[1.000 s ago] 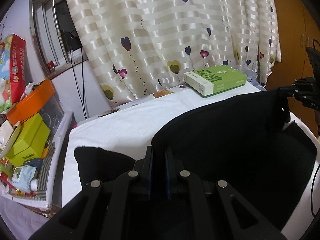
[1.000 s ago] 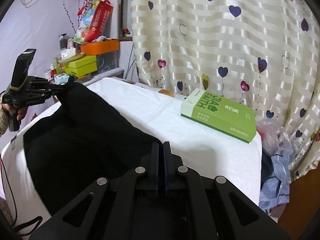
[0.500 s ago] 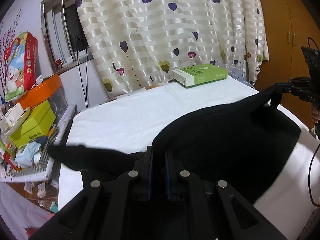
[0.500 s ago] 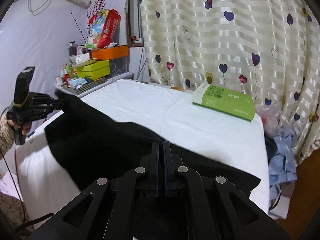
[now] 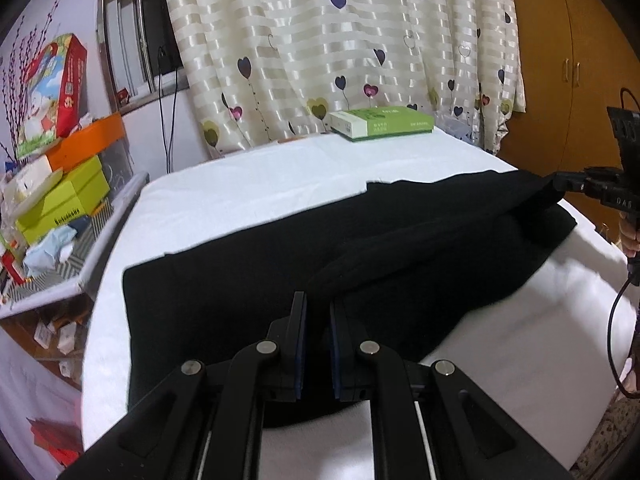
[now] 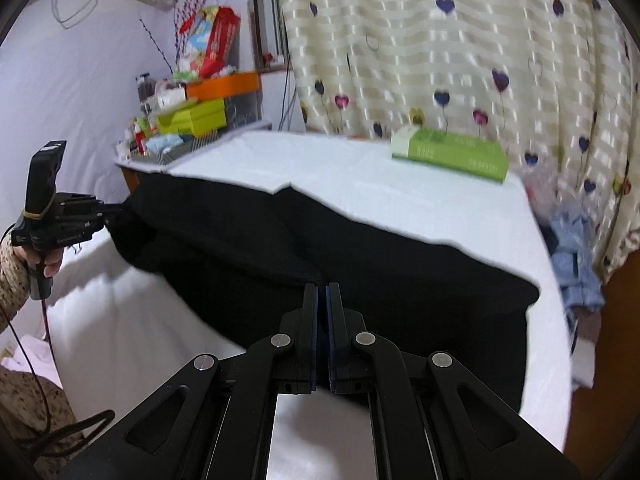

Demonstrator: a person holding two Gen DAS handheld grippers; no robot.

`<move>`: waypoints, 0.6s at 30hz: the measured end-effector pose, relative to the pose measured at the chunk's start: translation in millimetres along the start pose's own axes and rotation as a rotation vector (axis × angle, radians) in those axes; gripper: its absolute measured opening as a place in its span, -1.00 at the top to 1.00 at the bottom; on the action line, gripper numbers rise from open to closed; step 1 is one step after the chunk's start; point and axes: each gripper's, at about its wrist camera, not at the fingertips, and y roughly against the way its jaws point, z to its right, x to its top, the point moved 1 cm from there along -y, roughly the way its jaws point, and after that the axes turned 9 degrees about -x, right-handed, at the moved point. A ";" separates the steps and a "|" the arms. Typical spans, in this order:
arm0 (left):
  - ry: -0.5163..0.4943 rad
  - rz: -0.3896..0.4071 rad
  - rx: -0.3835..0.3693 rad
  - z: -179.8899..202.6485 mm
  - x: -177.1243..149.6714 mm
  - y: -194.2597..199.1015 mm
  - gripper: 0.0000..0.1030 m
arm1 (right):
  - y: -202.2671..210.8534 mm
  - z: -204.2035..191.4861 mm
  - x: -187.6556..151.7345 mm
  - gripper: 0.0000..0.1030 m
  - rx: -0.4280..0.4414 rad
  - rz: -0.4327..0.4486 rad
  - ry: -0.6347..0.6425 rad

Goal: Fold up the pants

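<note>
I see L gripper [image 5: 318, 312] pinching black pants [image 5: 360, 240] | R gripper [image 6: 322, 292] pinching them too | green box [image 5: 382, 121] far ahead on bed [image 5: 248, 184]

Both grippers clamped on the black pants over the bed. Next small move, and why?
Probably lower both ends onto the white sheet and release. The left gripper and right gripper each pinch one end of the black pants, which already lie doubled along the near edge.

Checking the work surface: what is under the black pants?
The black pants lie on a table with a white cloth. Whatever the fabric covers is hidden. Both grippers, left and right, pinch its edge.
</note>
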 end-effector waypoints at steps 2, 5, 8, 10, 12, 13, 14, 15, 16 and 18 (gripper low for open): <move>0.003 -0.014 0.001 2.8 -7.1 -2.7 0.77 | 0.3 -1.5 -4.1 0.93 -0.002 -0.004 -0.003; 0.011 -0.023 -0.004 7.4 -16.1 -2.9 0.77 | 4.7 -2.7 -11.3 0.93 0.002 -0.002 -0.019; -0.001 -0.028 0.001 11.5 -23.5 -1.3 0.77 | 1.3 -5.4 -19.1 0.93 -0.006 -0.038 -0.017; 0.013 -0.044 -0.006 11.4 -29.1 -3.5 0.77 | -0.5 -6.7 -20.8 0.93 -0.007 -0.051 -0.012; 0.016 -0.060 -0.009 13.0 -34.1 -6.0 0.77 | -3.8 -9.7 -24.8 0.93 -0.011 -0.076 -0.001; 0.010 -0.066 -0.005 14.4 -36.7 -6.8 0.77 | -5.2 -10.1 -25.6 0.93 -0.010 -0.085 -0.001; 0.011 -0.073 -0.004 15.2 -38.7 -7.7 0.77 | -5.7 -9.9 -26.2 0.93 -0.009 -0.091 -0.001; 0.013 -0.078 -0.006 15.8 -40.4 -8.0 0.77 | -6.3 -9.4 -26.9 0.93 -0.008 -0.097 -0.003; 0.011 -0.079 -0.006 16.4 -41.9 -7.3 0.77 | -6.7 -9.3 -27.6 0.93 -0.007 -0.099 -0.007; 0.017 -0.081 -0.010 14.8 -43.3 -6.2 0.77 | -8.0 -10.6 -28.9 0.93 -0.009 -0.114 -0.004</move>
